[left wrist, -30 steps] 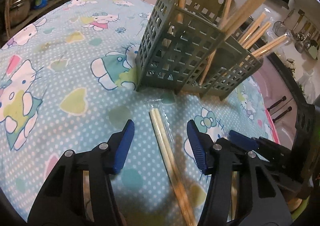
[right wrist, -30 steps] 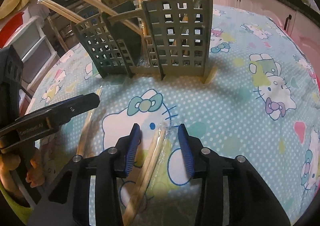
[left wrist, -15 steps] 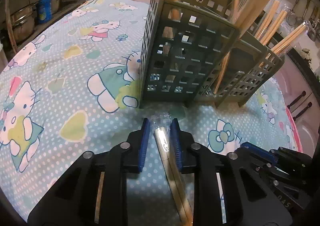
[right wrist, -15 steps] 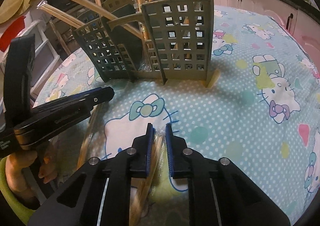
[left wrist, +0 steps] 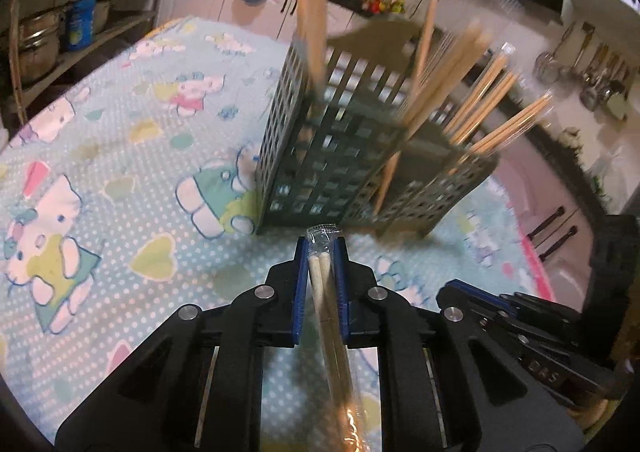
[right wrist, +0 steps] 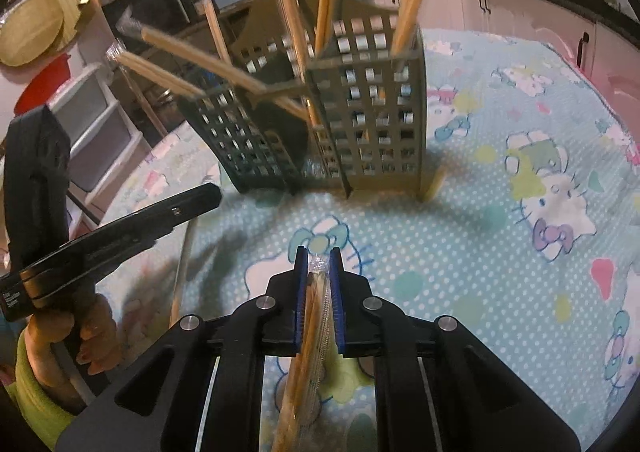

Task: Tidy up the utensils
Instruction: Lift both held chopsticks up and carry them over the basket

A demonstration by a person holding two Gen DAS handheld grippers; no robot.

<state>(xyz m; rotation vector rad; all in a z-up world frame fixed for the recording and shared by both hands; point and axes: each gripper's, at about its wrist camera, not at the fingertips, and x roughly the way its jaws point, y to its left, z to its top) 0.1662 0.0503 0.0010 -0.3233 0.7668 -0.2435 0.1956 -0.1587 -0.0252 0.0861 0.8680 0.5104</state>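
On our left wrist view: left gripper [left wrist: 322,252] closing, pads pinching wrapped chopsticks [left wrist: 326,302] lengthwise; caddy [left wrist: 332,167] just ahead.
On our right wrist view: right gripper [right wrist: 318,264] clamped on second wrapped pair [right wrist: 314,316]; tablecloth [right wrist: 480,252] below.

The slotted utensil holder [left wrist: 340,155] stands on the printed tablecloth [left wrist: 120,155], chopsticks [left wrist: 476,99] leaning out of its compartments. Before it, the left gripper [left wrist: 322,252] and right gripper [right wrist: 318,264] each pinch a wrapped chopstick pair [left wrist: 326,292] (side by side). Another stick [right wrist: 180,268] lies flat between them.
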